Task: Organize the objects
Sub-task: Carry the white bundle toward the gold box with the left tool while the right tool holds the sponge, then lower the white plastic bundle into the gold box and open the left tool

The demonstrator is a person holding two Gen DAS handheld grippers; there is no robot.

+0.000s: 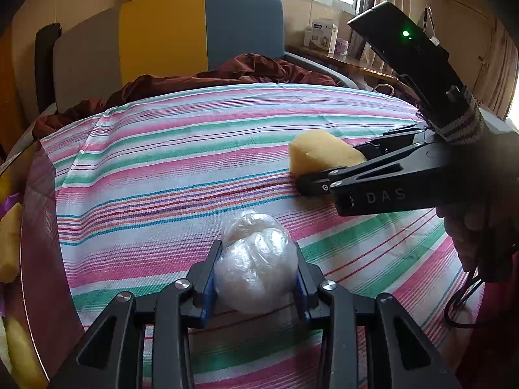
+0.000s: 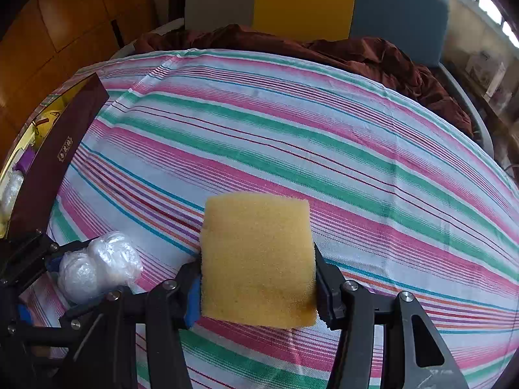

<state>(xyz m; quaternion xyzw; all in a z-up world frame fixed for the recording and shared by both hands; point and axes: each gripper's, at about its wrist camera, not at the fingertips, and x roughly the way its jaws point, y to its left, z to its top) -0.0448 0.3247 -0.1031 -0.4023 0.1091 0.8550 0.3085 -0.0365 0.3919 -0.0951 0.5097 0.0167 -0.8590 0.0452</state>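
The right hand-held gripper (image 2: pixel 258 278) is squeezing the yellow sponge (image 2: pixel 258 259) between its pads above the striped bedsheet (image 2: pixel 324 136); the left hand-held gripper (image 1: pixel 256 272) is clamping a plastic-wrapped bundle (image 1: pixel 256 269) beside it.

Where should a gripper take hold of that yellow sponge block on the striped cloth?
Across the yellow sponge block's two opposite flat side faces, coming down from above at a slant, as the right gripper does. Those faces are parallel, and the foam gives under the pads, so a mid-block pinch should hold.
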